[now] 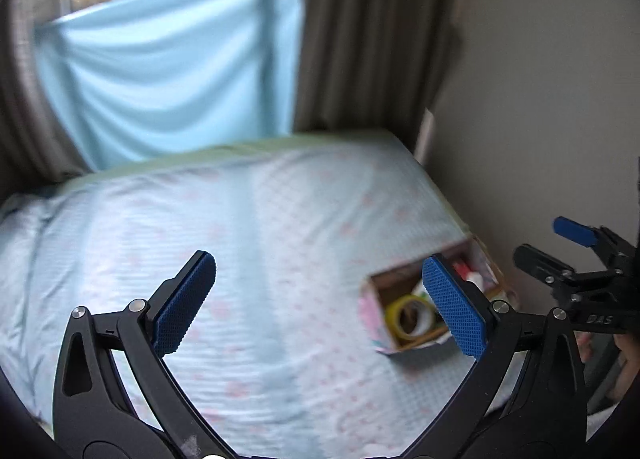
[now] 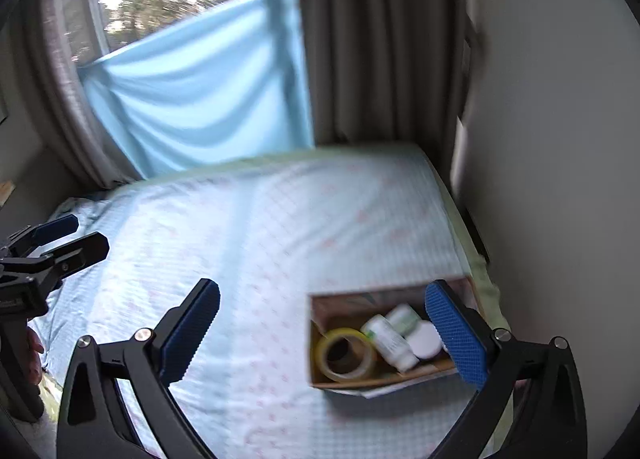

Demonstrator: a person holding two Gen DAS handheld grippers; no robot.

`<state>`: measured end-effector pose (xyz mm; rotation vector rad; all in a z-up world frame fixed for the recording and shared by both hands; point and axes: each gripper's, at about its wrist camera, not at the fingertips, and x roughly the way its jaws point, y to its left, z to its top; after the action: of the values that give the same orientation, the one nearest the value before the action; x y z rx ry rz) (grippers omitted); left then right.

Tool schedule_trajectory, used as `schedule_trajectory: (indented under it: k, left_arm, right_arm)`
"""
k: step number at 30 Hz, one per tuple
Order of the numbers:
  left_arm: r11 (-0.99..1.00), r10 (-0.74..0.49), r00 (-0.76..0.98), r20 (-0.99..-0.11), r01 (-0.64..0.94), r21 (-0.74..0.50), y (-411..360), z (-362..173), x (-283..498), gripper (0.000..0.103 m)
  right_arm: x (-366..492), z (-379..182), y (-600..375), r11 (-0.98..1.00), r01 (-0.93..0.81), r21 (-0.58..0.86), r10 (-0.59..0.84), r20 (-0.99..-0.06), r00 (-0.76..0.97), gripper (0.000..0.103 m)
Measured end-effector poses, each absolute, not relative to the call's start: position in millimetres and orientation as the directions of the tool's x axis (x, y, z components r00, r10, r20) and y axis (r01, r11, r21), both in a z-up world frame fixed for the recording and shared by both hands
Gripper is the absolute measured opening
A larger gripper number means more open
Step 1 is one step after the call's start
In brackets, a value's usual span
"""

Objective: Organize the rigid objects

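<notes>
An open cardboard box [image 2: 320, 313] lies on the bed near the right wall; it also shows in the left wrist view [image 1: 390, 285]. In it are a yellow tape roll [image 2: 345, 353], two white bottles [image 2: 390, 341] and a round white lid [image 2: 426, 339]. The tape roll [image 1: 410, 317] shows in the left wrist view too. My left gripper [image 1: 320, 305] is open and empty above the bed, left of the box. My right gripper [image 2: 322, 333] is open and empty above the bed, its right finger over the box. Both views are blurred.
The bed has a light blue sheet [image 2: 256, 243] with pink marks. A blue cloth [image 2: 200, 91] hangs over the window behind it, beside brown curtains [image 2: 380, 39]. A pale wall [image 2: 552, 139] runs along the right edge of the bed.
</notes>
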<state>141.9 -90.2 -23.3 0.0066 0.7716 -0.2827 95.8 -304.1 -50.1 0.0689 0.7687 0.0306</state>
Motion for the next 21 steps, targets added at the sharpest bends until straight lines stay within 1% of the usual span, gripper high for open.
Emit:
schedule_trajectory:
  k: [5, 7, 10, 16, 21]
  left_arm:
    - [0.983, -0.184, 0.75, -0.635, 0.156, -0.1, -30, -3, 102, 0.103]
    - [0.989, -0.148, 0.768, -0.623, 0.114, -0.094, -15, -2, 85, 0.103]
    - [0.991, -0.13, 0.786, -0.605, 0.077, -0.113, 5, -5, 66, 0.103]
    - [0.993, -0.108, 0.811, -0.575, 0.063, -0.097, 14, -6, 51, 0.103]
    - [0.992, -0.12, 0.812, -0.57, 0.083, -0.091, 13, -4, 49, 0.103]
  right_arm:
    - [77, -16, -250, 0.997, -0.056, 0.053, 0.077, -0.631, 0.772, 0.102]
    - [72, -14, -239, 0.997, -0.058, 0.044, 0.073, -0.621, 0.781, 0.102]
    - [62, -14, -228, 0.999, -0.042, 0.019, 0.045, -0.611, 0.79, 0.102]
    - [51, -16, -218, 0.999, -0.034, 0.015, 0.036, -0.611, 0.791, 0.102]
    - [47, -13, -216, 1.0, -0.019, 0.004, 0.017, -0.601, 0.799, 0.102]
